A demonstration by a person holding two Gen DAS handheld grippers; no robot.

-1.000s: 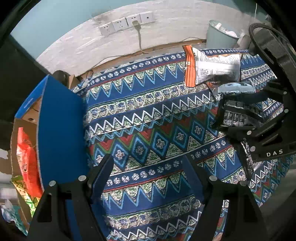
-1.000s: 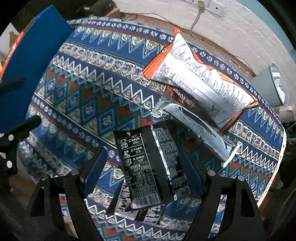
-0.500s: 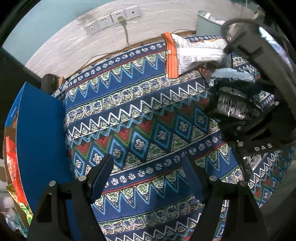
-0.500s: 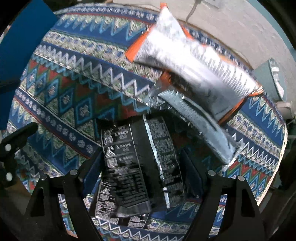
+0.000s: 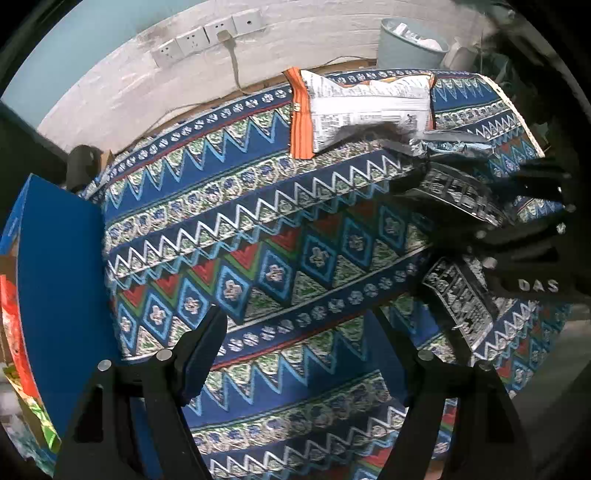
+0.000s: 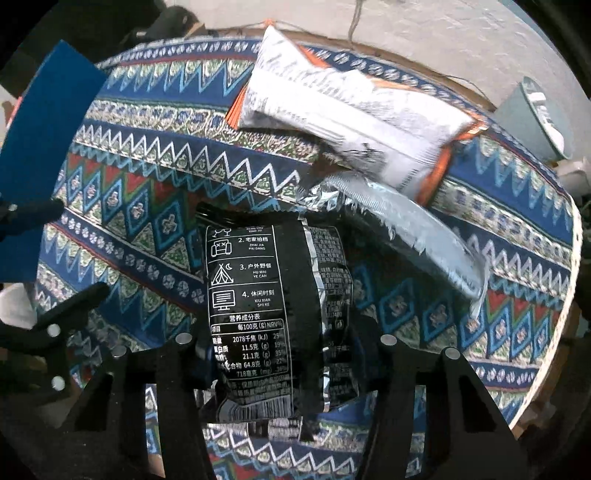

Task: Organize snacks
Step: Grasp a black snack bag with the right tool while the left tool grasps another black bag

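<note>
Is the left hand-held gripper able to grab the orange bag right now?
Probably not yet. The left hand-held gripper is open over bare cloth; the orange bag lies far across the table, nothing between.

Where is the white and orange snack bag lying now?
The white and orange snack bag lies at the far edge of the patterned tablecloth, near the wall sockets, its corner overlapping the silver packet.

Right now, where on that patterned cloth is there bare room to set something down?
The cloth lies bare between the blue box and the orange-edged bag. It is crowded around the black packet, the silver packet and the right gripper.
</note>
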